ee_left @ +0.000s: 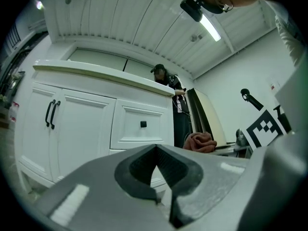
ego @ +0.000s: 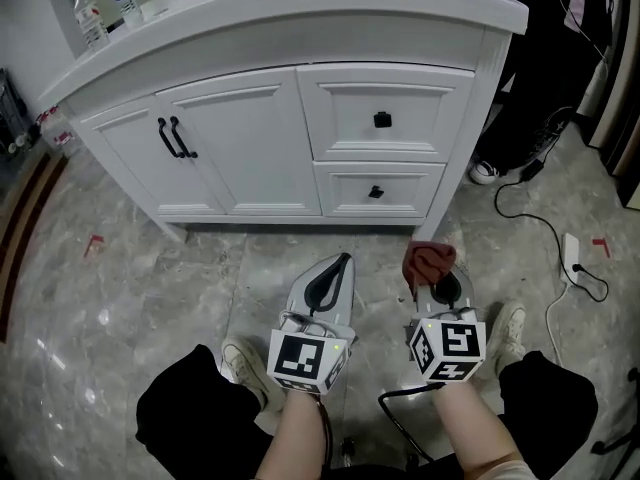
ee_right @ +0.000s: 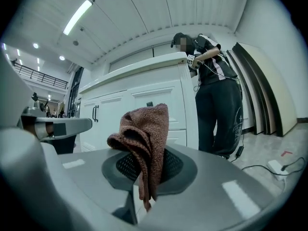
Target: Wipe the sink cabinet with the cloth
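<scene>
The white sink cabinet (ego: pixel 270 138) stands ahead with two doors and two drawers; it also shows in the left gripper view (ee_left: pixel 91 124) and the right gripper view (ee_right: pixel 144 105). A reddish-brown cloth (ego: pixel 428 261) sticks up from my right gripper (ego: pixel 432 278), which is shut on it, a short way in front of the lower drawer (ego: pixel 376 190). In the right gripper view the cloth (ee_right: pixel 144 143) hangs folded between the jaws. My left gripper (ego: pixel 328 280) is shut and holds nothing, level with the right one. The cloth (ee_left: pixel 199 141) shows at right in the left gripper view.
Two water bottles (ego: pixel 105 8) stand on the countertop's left end. A person in dark trousers (ego: pixel 545 78) stands at the cabinet's right end. A white cable and plug (ego: pixel 570 258) lie on the marble floor at right. My own shoes (ego: pixel 245 363) are below.
</scene>
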{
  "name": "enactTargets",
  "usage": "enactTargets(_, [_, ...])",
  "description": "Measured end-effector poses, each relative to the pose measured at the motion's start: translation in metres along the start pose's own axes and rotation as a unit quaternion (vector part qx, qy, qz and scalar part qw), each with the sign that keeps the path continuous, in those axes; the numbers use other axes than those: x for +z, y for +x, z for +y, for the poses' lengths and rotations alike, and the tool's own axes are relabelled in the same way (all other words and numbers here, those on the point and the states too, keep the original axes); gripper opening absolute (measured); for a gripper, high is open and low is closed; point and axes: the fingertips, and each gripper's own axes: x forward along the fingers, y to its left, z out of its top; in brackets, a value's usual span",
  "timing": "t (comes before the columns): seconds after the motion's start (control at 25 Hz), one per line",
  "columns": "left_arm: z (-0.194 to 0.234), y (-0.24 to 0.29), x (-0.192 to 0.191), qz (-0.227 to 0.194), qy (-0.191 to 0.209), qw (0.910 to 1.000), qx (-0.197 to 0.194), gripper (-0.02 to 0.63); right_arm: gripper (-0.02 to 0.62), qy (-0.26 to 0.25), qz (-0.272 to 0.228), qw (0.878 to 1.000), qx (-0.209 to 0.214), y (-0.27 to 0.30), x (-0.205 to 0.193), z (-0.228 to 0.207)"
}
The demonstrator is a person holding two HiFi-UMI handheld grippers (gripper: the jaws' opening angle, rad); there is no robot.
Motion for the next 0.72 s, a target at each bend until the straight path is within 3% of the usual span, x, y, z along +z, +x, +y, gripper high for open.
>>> enactTargets(0.24, [-0.032,-0.058,0.017,-0.008,-0.007,0.9999,0.000,0.000,0.080,-0.004,-0.004,1.000,0.002,-0.063,0.001,0.022])
enactTargets(0.4, [-0.053,-0.086,0.029,-0.013,0.015,0.9997,-0.012,0.000,0.080,-0.004,-0.017,1.000,0.001,-0.097,0.011,0.036])
enactTargets(0.72, [-0.067,-0.121,0.058,-0.034,0.019,0.9992,-0.011,0.000,0.080,-0.016,-0.044,0.999,0.008,-0.140,0.036,0.066])
